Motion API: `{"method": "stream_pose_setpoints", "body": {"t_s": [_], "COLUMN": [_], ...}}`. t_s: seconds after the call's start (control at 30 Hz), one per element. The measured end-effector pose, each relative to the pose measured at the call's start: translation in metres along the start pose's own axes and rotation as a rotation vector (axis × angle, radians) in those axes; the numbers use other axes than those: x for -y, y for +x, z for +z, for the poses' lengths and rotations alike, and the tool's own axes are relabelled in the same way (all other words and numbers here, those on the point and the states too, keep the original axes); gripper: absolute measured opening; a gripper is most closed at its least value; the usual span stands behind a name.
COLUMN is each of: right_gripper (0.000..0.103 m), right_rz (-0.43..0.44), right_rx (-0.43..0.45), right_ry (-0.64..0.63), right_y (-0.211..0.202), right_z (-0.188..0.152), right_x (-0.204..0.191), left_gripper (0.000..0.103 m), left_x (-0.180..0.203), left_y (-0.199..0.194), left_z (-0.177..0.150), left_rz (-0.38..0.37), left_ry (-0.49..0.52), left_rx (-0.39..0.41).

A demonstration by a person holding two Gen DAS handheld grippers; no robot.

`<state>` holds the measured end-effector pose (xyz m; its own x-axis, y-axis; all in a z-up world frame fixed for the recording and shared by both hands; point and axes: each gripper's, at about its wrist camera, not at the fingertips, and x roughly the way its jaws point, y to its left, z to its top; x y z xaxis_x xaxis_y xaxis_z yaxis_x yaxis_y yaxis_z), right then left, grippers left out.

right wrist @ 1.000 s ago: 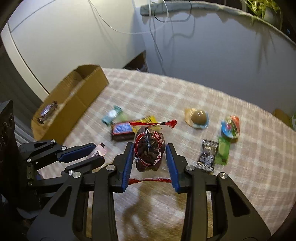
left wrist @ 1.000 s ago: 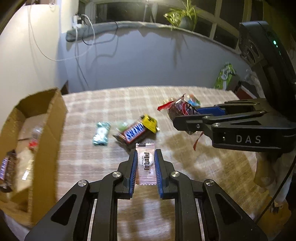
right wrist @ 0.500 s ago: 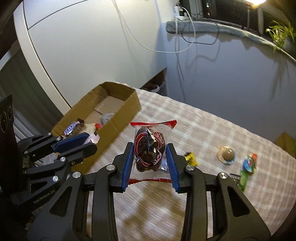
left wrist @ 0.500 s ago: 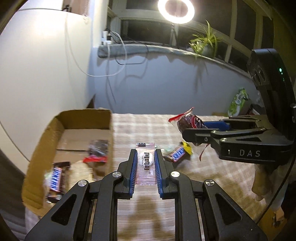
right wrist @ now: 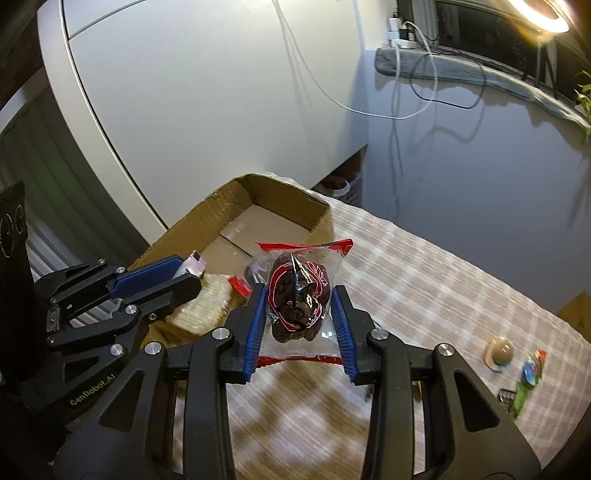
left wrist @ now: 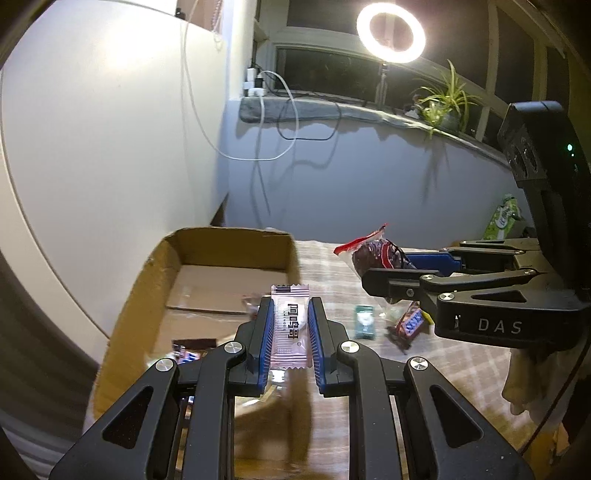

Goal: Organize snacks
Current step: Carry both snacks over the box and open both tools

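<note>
My left gripper (left wrist: 291,314) is shut on a pale pink candy packet (left wrist: 290,328) and hangs over the near right part of the open cardboard box (left wrist: 236,236). My right gripper (right wrist: 298,295) is shut on a clear red-trimmed bag of dark dried fruit (right wrist: 297,295), held above the checked tablecloth just right of the box (right wrist: 280,192). From the left wrist view the right gripper (left wrist: 373,271) and its bag (left wrist: 373,251) are to the right. In the right wrist view the left gripper (right wrist: 194,271) sits at the left over the box. A chocolate bar (left wrist: 188,356) and other wrapped snacks lie inside the box.
On the checked cloth (left wrist: 461,369) lie a green packet (left wrist: 364,321) and a Snickers bar (left wrist: 408,323). Further right are a round brown sweet (right wrist: 498,350), a colourful packet (right wrist: 530,373) and a dark packet (right wrist: 508,397). Wall, cables and a ring light (left wrist: 389,33) stand behind.
Both grippers have carried their packets left and upward, from over the loose snacks to the box. The box now fills the middle of both views; both grips are unchanged.
</note>
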<state>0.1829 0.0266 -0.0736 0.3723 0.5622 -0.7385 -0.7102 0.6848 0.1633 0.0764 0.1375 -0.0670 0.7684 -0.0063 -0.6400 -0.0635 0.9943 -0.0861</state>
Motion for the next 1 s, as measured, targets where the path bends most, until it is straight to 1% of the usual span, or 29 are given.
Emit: {"method": "stream_pose_setpoints", "body": {"t_s": [0.27, 0.5, 0.7, 1.0], "right_gripper": [0.037, 0.037, 0.037, 0.037], "right_rz": [0.033, 0.058, 0.066, 0.063], "right_rx": [-0.016, -0.042, -0.063, -0.075], "right_ry": [-0.031, -0.053, -0.066, -0.064], "right_y": [0.031, 0.062, 0.082, 0.093], "right_z": [0.022, 0.035, 0.042, 0.044], "right_x": [-0.019, -0.031, -0.036, -0.034], "left_gripper": [0.017, 0.017, 0.017, 0.017], "left_x": [-0.031, -0.053, -0.062, -0.067], "left_y": [0.012, 0.026, 0.033, 0.035], "left_z": [0.004, 0.006, 0.007, 0.008], "left_rz": [0.038, 0.055, 0.06, 0.068], "left_ry": [-0.044, -0.075, -0.087, -0.098], "left_rx": [-0.018, -0.039, -0.05, -0.057]}}
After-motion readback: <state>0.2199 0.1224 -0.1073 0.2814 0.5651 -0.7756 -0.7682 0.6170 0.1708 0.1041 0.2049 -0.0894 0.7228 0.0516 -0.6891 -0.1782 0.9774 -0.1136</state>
